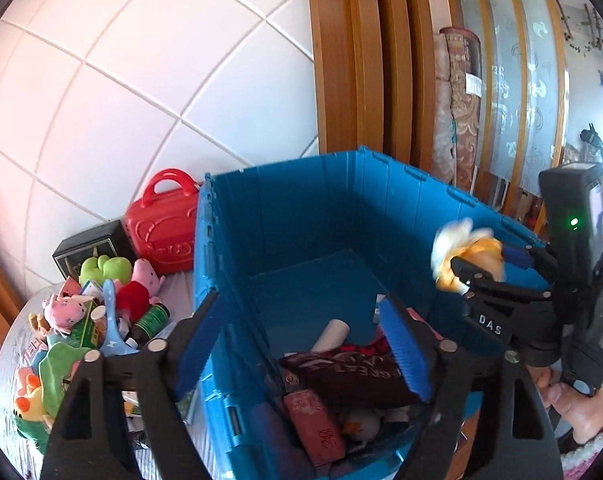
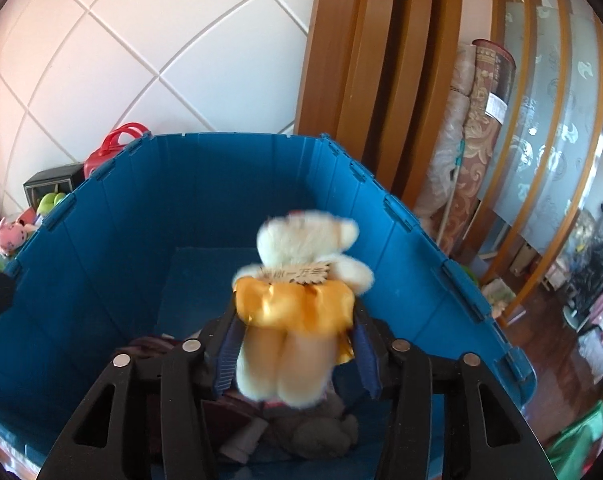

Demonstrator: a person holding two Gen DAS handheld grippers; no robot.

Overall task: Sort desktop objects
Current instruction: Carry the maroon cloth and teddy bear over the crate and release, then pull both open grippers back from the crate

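The right gripper (image 2: pixel 297 354) hangs over the blue crate (image 2: pixel 149 208) with a small cream bear (image 2: pixel 301 280) in a yellow satin dress between its jaws. The jaws stand at a middling width; the bear's legs and skirt fill the gap, but the picture is blurred there and I cannot tell whether the pads press on it. The bear is above the crate's near half, head towards the far wall, with a wooden tag across its chest (its lettering is too soft to read).

The left gripper (image 1: pixel 297 352) is wide apart and holds nothing. Its left finger sits outside the crate's left wall, its right finger inside, over the things already lying on the bottom: a dark red packet (image 1: pixel 353 376), a pale roll (image 1: pixel 331 334), a reddish block (image 1: pixel 315 424) and a white plush (image 1: pixel 359 426).

Left of the crate, the table (image 1: pixel 5 364) holds a heap of unsorted plush toys (image 1: pixel 81 312) and a dark bottle (image 1: pixel 149 322). Behind them stand a red case (image 1: pixel 163 228) and a black box (image 1: pixel 89 246).
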